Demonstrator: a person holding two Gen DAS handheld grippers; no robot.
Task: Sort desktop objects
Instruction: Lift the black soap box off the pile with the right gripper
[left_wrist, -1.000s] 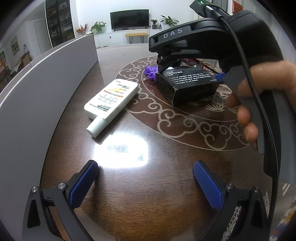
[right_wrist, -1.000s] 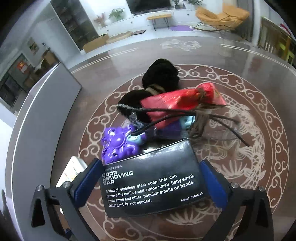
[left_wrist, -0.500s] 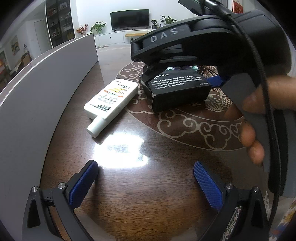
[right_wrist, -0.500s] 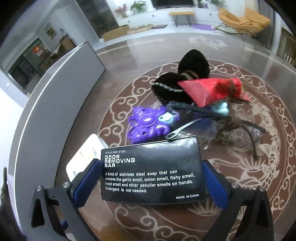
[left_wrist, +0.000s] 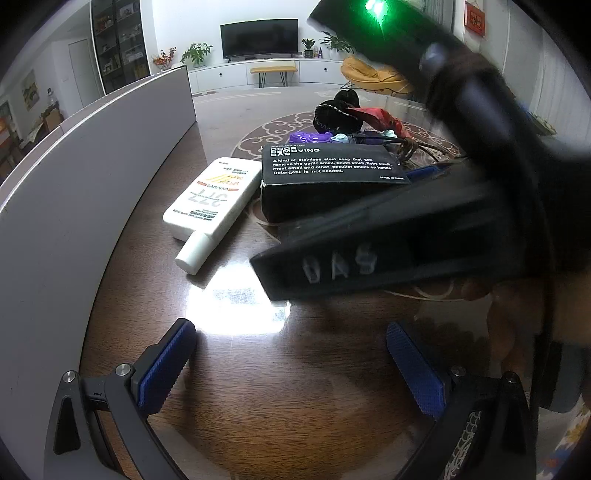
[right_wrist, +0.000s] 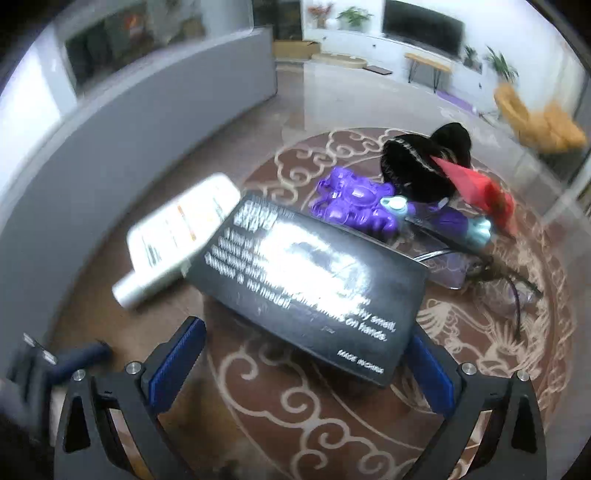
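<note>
A black box (left_wrist: 325, 173) printed "Odor Removing Bar" lies on the brown table next to a white sunscreen tube (left_wrist: 210, 206). In the right wrist view the box (right_wrist: 310, 284) sits ahead of my right gripper (right_wrist: 306, 365), whose blue pads stand wide apart; the left pad is clear of the box and the right pad is at its corner. The tube (right_wrist: 177, 236) lies to the box's left. My left gripper (left_wrist: 291, 365) is open and empty over bare table, near the front. The right gripper's black body (left_wrist: 406, 236) crosses the left wrist view.
A pile of a purple toy (right_wrist: 354, 206), a black pouch (right_wrist: 421, 166), a red packet (right_wrist: 480, 188) and cables lies behind the box. A grey curved panel (left_wrist: 85, 177) bounds the table on the left. The left gripper's finger shows at the right view's lower left (right_wrist: 77, 362).
My right gripper carried the box left and toward me, set it beside the white tube and widened its jaws. The left gripper stayed still and open.
</note>
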